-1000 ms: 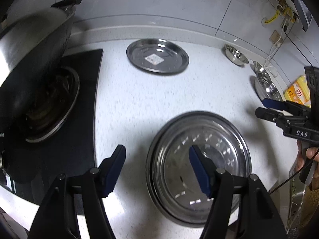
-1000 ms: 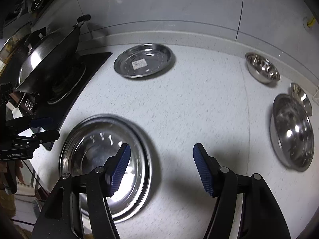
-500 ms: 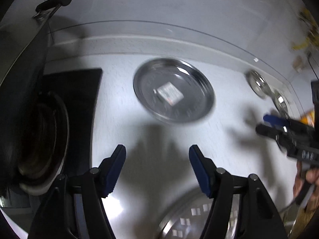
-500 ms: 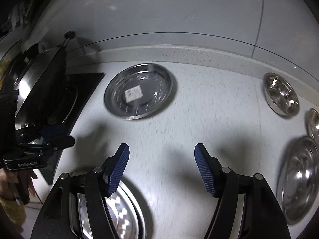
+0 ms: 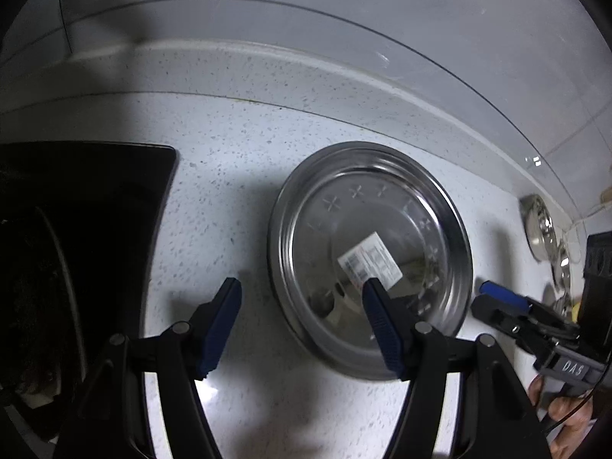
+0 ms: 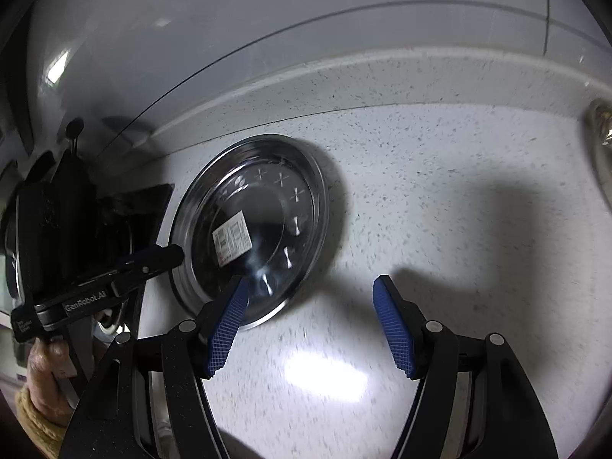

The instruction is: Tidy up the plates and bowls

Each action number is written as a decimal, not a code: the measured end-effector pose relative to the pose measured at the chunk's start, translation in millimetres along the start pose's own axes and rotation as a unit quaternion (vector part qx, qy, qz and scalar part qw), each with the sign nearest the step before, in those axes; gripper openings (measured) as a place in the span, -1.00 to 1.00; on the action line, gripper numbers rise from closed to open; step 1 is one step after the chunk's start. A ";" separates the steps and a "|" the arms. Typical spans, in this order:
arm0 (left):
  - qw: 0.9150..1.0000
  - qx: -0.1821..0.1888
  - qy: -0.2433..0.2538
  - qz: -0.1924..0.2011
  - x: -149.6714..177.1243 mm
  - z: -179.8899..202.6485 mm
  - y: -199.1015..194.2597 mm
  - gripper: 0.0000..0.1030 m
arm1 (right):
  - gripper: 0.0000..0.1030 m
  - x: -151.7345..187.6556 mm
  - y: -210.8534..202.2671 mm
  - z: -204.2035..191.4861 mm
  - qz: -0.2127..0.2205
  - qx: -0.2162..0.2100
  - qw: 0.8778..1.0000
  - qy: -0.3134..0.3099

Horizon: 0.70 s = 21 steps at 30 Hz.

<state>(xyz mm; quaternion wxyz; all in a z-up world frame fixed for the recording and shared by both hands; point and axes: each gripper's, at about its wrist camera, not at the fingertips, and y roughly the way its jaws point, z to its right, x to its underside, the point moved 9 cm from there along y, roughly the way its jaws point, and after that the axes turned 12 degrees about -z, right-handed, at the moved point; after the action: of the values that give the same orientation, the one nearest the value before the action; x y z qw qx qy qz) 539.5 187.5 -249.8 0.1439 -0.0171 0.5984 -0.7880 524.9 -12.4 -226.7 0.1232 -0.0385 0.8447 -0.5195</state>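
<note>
Two hand-held grippers agape, steel plate (image 5: 369, 256) between

Speckled white countertop (image 5: 237, 199), steel plate (image 5: 369, 256), black hob (image 5: 88, 210), small bowls (image 5: 539, 225)

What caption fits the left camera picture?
Open left gripper straddles the near rim of a stickered steel plate on the speckled countertop.

The left tongs (image 5: 302, 323) gape wide over the speckled white worktop (image 5: 229, 191), their right pad above the near rim of a steel plate (image 5: 369, 258) bearing a barcode sticker (image 5: 370, 261). The plate lies near the worktop's back edge, a black hob (image 5: 84, 210) to its left. The right tongs (image 5: 505, 302) reach in from the right edge, with small steel bowls (image 5: 539, 227) beyond them.
</note>
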 end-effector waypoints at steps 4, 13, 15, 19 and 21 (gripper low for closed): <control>1.000 0.002 0.002 0.007 -5.6 0.6 2.8 0.26 | 0.21 -7.4 10.4 -2.3 -0.001 -0.020 1.000 0.004; 1.000 0.023 -0.010 -0.010 -9.8 -5.2 3.5 0.26 | -0.41 -17.6 19.5 -10.8 0.000 -0.049 0.999 -0.003; 1.000 0.026 -0.013 -0.012 -9.5 -5.4 3.3 0.26 | -0.42 -19.6 20.4 -11.4 0.001 -0.048 0.999 -0.005; 1.000 0.020 -0.013 -0.004 -9.2 -7.1 0.6 0.26 | -0.42 -21.7 22.2 -14.1 0.004 -0.049 0.999 -0.006; 1.000 0.013 -0.014 0.004 -9.4 -6.8 -0.5 0.26 | -0.42 -21.6 22.1 -14.4 0.003 -0.052 0.999 -0.007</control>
<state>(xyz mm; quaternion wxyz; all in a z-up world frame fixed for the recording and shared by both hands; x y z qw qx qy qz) 547.0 196.3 -249.9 0.1556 -0.0235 0.5861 -0.7948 543.6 14.3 -236.5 0.1287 -0.0456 0.8699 -0.4740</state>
